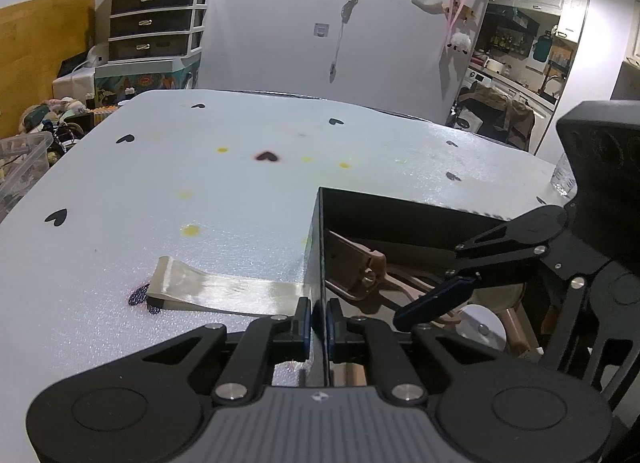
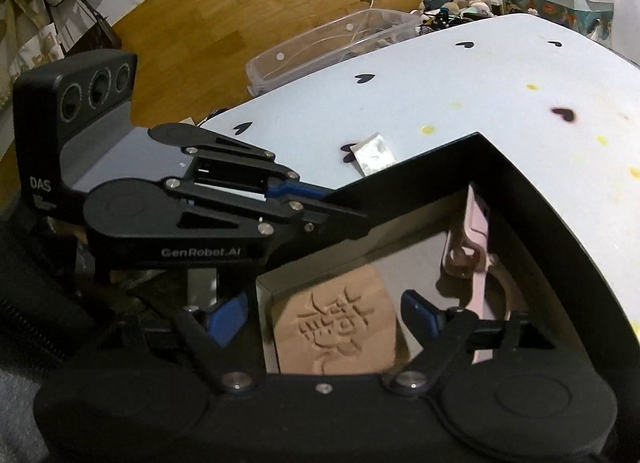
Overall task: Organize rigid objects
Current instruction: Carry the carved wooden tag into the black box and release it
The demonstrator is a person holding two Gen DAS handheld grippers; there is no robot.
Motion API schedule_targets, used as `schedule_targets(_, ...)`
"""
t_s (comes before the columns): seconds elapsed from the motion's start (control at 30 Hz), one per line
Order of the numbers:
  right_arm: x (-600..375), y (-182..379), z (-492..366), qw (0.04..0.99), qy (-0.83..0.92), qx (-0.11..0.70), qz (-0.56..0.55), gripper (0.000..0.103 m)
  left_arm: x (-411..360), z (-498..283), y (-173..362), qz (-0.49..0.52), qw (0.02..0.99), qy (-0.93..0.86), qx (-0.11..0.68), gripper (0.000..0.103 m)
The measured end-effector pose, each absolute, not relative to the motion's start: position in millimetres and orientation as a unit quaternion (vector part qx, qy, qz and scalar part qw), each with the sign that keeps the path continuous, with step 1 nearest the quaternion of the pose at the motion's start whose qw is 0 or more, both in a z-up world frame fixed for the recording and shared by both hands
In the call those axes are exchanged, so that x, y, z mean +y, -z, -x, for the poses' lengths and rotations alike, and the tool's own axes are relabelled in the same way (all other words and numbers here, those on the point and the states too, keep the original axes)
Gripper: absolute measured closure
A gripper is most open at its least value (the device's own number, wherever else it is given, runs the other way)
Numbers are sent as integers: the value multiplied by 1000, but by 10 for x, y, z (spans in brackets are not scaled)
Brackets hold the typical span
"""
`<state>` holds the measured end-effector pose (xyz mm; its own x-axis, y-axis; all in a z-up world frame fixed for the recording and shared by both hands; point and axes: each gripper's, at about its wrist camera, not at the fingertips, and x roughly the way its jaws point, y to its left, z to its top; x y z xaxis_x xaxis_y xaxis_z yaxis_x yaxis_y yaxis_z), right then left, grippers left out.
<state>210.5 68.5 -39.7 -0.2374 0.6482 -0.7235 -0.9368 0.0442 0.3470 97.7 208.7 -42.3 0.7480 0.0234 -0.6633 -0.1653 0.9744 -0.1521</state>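
The left hand-held gripper (image 1: 319, 327) is clamped on the black box (image 1: 320, 247) wall. The right hand-held gripper (image 2: 320, 313) stands open above a carved wooden block (image 2: 340, 327); tape strip (image 1: 224, 289) lies on the desk (image 1: 160, 183).

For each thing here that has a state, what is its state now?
Left gripper: shut on the black box wall.
Right gripper: open, over the box, holding nothing.
Black box: open on top, items inside.
Carved wooden block: lying flat in the box.
Tape strip: lying on the table.
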Motion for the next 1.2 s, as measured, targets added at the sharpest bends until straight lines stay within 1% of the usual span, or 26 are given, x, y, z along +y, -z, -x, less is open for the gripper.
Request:
schedule_targets(0.13, 646, 381, -2105, 599, -666, 410, 173, 19, 2087, -977, 421, 101, 929, -52, 351, 95)
schedule_targets(0.2, 598, 359, -2119, 600, -665, 409, 173, 25, 2088, -978, 421, 101, 929, -52, 351, 95)
schedule_targets(0.33, 529, 337, -2129, 596, -665, 407, 191, 32, 2087, -977, 422, 101, 929, -51, 351, 95)
schedule_targets(0.43, 507, 375, -2135, 598, -654, 411, 212, 39, 2087, -977, 420, 102, 930, -51, 351, 95)
schedule_targets(0.53, 532, 461, -2148, 598, -646, 421, 221, 52, 2085, -975, 417, 103, 930, -51, 350, 95)
schedule_targets(0.57, 537, 483, -2150, 596, -647, 423, 220, 53, 2085, -975, 417, 103, 930, -51, 350, 95)
schedule_targets(0.8, 670, 446, -2101, 602, -658, 398, 213, 54, 2086, -974, 415, 103, 930, -51, 350, 95)
schedule_targets(1.07, 742, 461, -2092, 602, -657, 400, 217, 53, 2087, -974, 416, 103, 930, -51, 350, 95)
schedule_targets(1.13, 729, 443, -2082, 604, -655, 399, 215, 46, 2087, -974, 415, 104, 930, -52, 350, 95)
schedule_targets(1.17, 694, 428, -2069, 607, -654, 397, 214, 39, 2089, -975, 413, 104, 929, -52, 350, 95)
schedule_targets(1.2, 670, 399, -2055, 613, -652, 392, 214, 38, 2091, -975, 412, 104, 929, -52, 351, 95)
